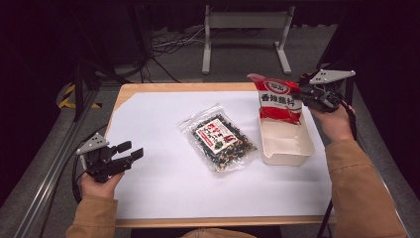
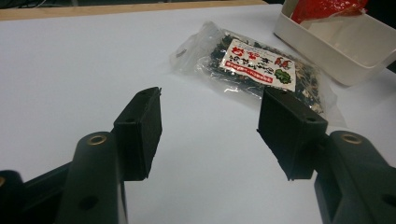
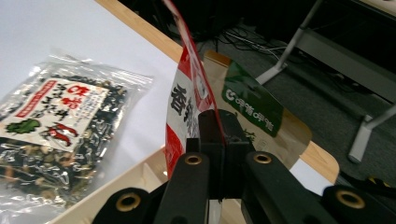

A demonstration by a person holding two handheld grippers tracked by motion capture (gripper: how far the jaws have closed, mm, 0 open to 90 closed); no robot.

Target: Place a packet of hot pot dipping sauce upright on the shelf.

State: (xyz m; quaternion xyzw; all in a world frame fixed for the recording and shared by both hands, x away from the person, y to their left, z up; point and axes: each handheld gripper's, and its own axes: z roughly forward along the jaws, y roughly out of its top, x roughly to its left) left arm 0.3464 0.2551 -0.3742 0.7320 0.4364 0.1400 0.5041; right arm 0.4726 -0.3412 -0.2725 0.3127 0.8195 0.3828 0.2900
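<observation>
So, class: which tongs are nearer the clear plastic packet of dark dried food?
Left. The left tongs are open beside the clear plastic packet; the right tongs are beyond the box, clamping a red bag.

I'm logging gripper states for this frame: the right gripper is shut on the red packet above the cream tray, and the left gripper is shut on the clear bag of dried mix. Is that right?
Not quite. The left gripper is open and holds nothing; the left gripper view shows its jaws spread apart over bare white table, short of the clear bag. The rest stands: the right gripper is shut on the red packet above the cream tray.
</observation>
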